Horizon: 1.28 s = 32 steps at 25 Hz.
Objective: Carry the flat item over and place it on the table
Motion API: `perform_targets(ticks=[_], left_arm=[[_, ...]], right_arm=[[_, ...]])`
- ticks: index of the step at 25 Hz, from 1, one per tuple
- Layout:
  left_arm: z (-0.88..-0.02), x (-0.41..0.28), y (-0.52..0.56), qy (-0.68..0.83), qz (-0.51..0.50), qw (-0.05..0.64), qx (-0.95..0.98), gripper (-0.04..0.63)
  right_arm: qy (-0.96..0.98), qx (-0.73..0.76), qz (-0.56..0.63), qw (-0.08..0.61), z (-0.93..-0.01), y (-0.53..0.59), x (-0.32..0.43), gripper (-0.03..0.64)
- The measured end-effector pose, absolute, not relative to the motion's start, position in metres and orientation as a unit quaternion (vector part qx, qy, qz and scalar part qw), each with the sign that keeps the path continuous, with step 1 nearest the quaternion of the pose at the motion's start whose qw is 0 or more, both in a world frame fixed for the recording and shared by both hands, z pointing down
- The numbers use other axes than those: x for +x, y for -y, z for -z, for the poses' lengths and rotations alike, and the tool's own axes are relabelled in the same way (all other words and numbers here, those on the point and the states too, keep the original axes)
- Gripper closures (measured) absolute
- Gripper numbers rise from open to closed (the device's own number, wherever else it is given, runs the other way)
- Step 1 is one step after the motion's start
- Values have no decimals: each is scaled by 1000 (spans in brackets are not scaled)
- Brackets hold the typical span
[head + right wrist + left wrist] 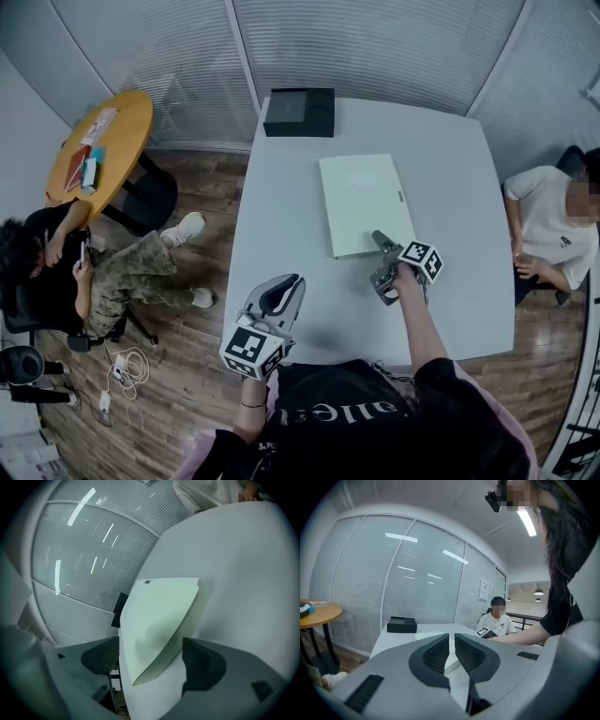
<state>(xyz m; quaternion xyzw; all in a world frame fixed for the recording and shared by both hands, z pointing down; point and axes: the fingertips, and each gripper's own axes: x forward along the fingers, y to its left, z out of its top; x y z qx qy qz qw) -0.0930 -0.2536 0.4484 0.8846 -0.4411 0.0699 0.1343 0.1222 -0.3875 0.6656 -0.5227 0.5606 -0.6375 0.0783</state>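
Apparently holds right fingers (204,663) spread off the flat item (364,202), freeing it inside the counter's (459,159) edges; left fingers (471,656) pressed together.

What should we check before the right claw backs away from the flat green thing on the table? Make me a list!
1. Flat item lies level on the table: ok.
2. Flat item fully on the tabletop, no overhang: ok.
3. Right claw has its jaws wide apart: ok.
4. Flat item's corner out from between those jaws: not ok, it sits between them.
5. Left claw shut with nothing in it: ok.
6. Black box apart from the flat item: ok.
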Motion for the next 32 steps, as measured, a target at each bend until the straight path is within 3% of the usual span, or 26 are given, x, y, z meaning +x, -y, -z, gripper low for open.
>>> perform_targets(ticks=[13,19,21,27,32], left_arm=[[-438,-60,217,427,-70,122,893,540],[-433,-37,187,418,-71,117,898,540],[-431,-30,175,416,-74,113,899,540],[-430,-9,138,414,-78,105,901,540],[-428,0,105,419,-75,106,899,540]], right_arm=[[-712,-394,572,101,-556,300,105,236],[-783,-347,508,88,-507,245,100,305],[-802,-343,483,75,-498,228,101,393],[-839,-332,427,48,-480,172,107,497],[-863,-330,377,64,-461,133,115,537]])
